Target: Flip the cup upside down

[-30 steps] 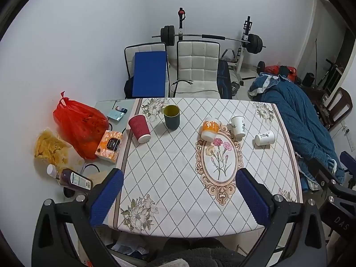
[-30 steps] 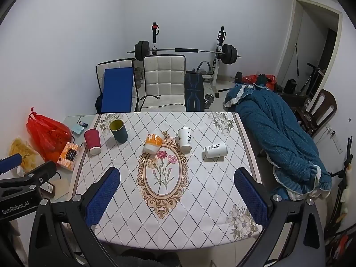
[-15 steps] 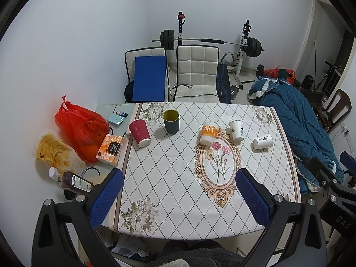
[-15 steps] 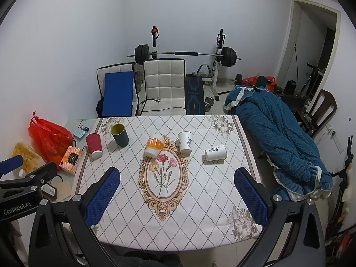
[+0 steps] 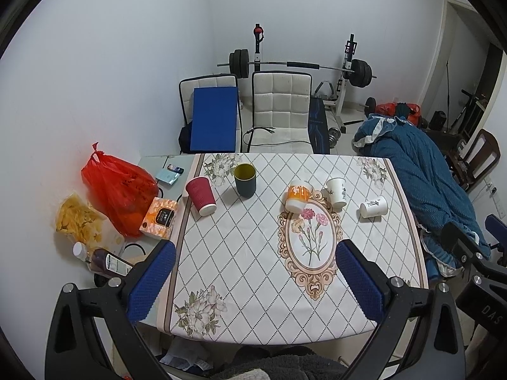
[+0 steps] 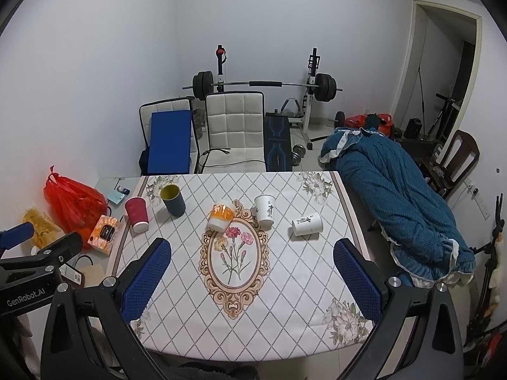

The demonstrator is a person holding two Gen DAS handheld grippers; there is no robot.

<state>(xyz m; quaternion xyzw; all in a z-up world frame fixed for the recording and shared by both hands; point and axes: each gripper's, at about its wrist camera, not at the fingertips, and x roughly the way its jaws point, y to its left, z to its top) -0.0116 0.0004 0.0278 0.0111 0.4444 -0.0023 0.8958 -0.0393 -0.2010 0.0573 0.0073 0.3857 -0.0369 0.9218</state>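
Note:
Several cups stand on the patterned tablecloth [image 5: 240, 253] along its far half. A red ribbed paper cup [image 5: 201, 195] [image 6: 137, 213] is at far left. A dark cup with a yellow inside [image 5: 245, 179] [image 6: 172, 200] stands mouth up. An orange and white cup [image 5: 298, 196] [image 6: 221, 217] is near the middle. A white printed cup [image 5: 336, 192] [image 6: 265, 210] stands beside it. Another white cup [image 5: 374, 206] [image 6: 306, 223] lies on its side at right. My left gripper [image 5: 255, 281] and right gripper [image 6: 252, 280] are open and empty, high above the near edge.
A red plastic bag [image 5: 118, 190], a tissue box [image 5: 160, 218], a snack bag [image 5: 79, 221] and a bottle [image 5: 104, 261] lie left of the table. Two white chairs [image 5: 280, 110], a barbell rack [image 5: 301, 66] and a blue blanket [image 5: 421, 177] are beyond and right.
Both grippers have pulled back and up from the table; the cups look smaller and sit higher in view. No cup has moved. Both stay open.

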